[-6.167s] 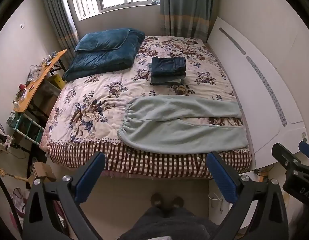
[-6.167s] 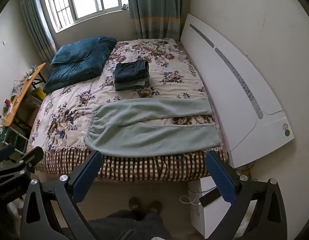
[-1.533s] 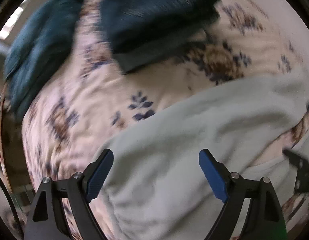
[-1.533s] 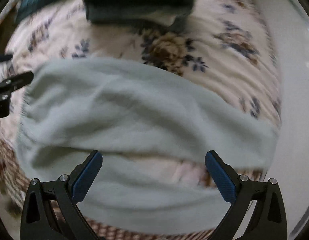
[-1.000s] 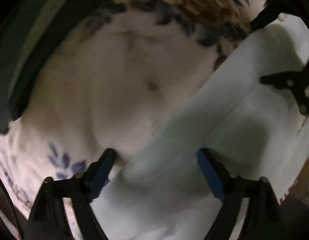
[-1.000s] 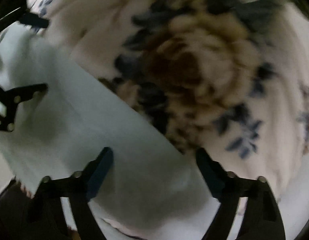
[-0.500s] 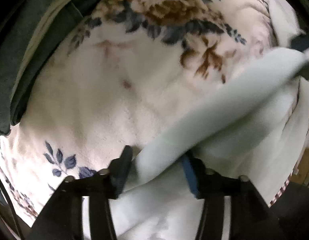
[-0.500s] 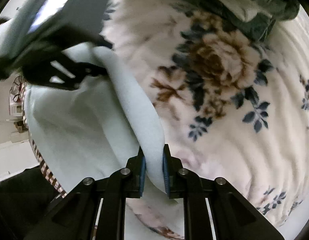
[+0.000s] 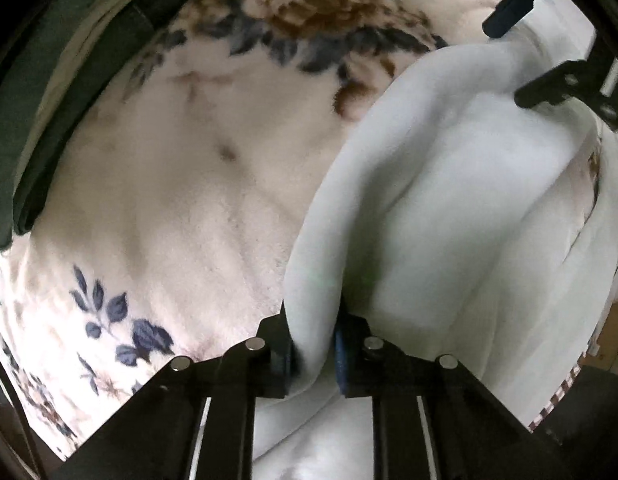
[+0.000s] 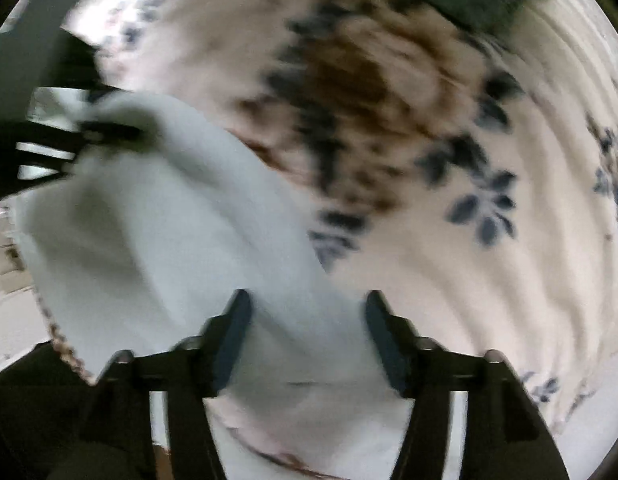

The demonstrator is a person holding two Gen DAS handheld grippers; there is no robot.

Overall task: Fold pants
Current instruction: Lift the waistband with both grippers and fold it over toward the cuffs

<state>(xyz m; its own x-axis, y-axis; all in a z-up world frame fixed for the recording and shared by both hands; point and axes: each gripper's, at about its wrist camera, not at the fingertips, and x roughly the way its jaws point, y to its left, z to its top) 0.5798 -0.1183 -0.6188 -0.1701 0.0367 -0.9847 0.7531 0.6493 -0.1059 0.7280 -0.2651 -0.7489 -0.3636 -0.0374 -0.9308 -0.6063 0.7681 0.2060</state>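
Pale green pants [image 9: 461, 208] lie on floral bed cover [image 9: 157, 200], upper edge raised in a fold. Your left gripper [image 9: 313, 344]: fingers [image 9: 278, 346] clamped on that raised fold, held low over bed. Your right gripper [image 10: 307, 334]: fingers [image 10: 234, 330] parted, blurred, pants fabric lying between them; cannot tell whether pads touch it. Dark folded clothes [image 9: 49, 80] beyond, near the pants.

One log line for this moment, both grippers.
left gripper: shut on pale green fleece pants | right gripper: open, pants fabric between fingers | surface: floral blanket
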